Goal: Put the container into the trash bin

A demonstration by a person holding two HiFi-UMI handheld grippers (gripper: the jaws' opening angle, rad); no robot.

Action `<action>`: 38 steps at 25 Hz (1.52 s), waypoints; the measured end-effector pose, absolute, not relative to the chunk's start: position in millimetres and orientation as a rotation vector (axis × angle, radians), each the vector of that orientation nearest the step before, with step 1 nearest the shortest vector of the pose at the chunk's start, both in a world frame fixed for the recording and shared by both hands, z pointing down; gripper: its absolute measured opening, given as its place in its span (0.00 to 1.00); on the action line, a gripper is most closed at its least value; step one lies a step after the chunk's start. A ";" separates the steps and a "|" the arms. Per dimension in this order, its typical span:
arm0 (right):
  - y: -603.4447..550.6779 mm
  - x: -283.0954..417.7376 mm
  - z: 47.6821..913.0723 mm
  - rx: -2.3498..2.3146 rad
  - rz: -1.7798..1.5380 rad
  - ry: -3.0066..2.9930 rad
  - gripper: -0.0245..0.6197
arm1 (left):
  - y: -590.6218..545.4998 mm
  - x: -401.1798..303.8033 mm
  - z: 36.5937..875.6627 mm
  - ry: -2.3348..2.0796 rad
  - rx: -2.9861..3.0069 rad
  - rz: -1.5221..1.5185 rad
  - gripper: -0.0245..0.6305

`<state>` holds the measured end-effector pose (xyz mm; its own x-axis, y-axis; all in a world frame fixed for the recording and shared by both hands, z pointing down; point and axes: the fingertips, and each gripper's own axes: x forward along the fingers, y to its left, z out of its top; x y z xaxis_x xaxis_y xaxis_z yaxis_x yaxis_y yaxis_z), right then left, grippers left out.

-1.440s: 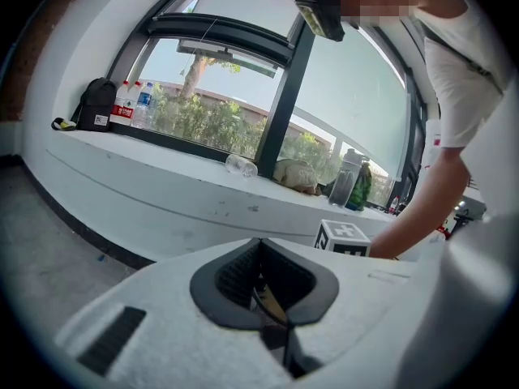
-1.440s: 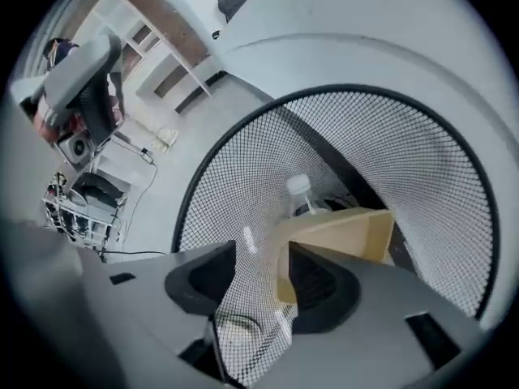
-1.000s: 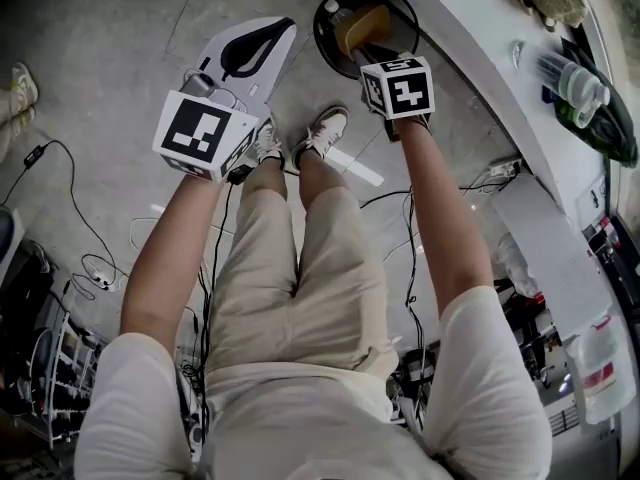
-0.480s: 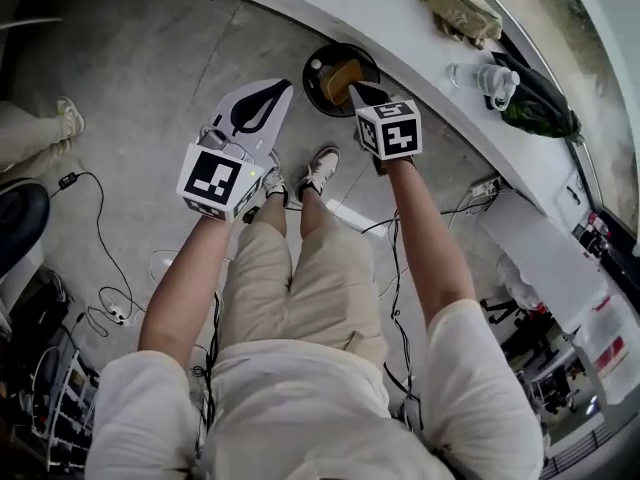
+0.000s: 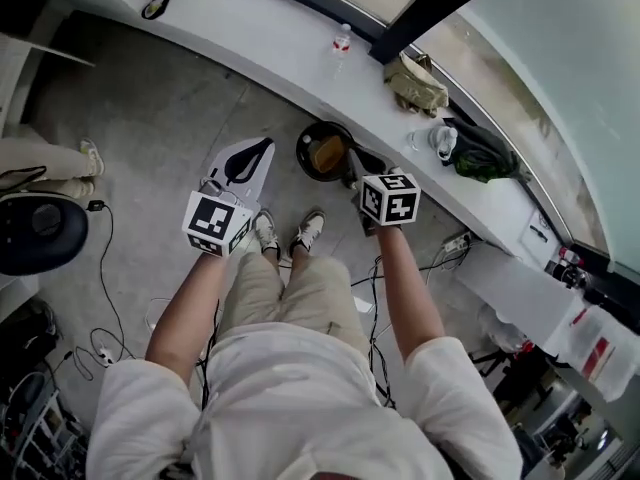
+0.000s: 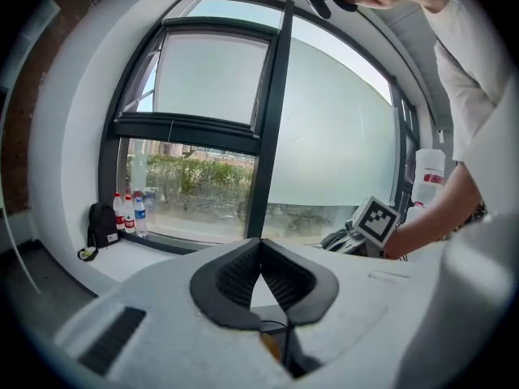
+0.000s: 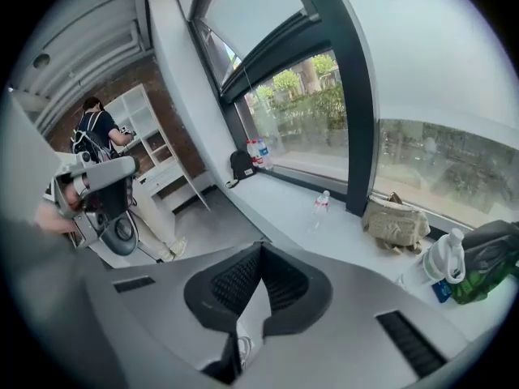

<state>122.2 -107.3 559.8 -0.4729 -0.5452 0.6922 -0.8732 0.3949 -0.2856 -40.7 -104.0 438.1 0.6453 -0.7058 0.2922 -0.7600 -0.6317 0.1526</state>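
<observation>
Beside counter edge (image 5: pixel 255 76), trash bin (image 5: pixel 301 154), bare floor (image 5: pixel 150 138).

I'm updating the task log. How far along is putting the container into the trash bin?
Done: the brown container sits inside the black trash bin on the floor.
In hand: nothing. The left gripper and the right gripper both have their jaws together with nothing between them, and both point toward the window rather than the bin.
Left: nothing that shows; the job looks complete.
</observation>
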 end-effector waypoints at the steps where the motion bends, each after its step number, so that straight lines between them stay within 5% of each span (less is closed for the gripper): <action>1: -107.5 125.3 546.0 1.230 0.863 -2.166 0.04 | -104.1 -42.4 426.3 -1.194 2.614 0.296 0.06; 22: -79.5 132.4 262.4 1.440 0.542 -2.603 0.04 | -73.9 -72.4 194.9 -1.388 2.922 0.027 0.06; 38: -60.0 173.5 104.2 1.545 0.093 -2.797 0.04 | -45.2 -124.4 104.5 -1.623 2.893 -0.185 0.06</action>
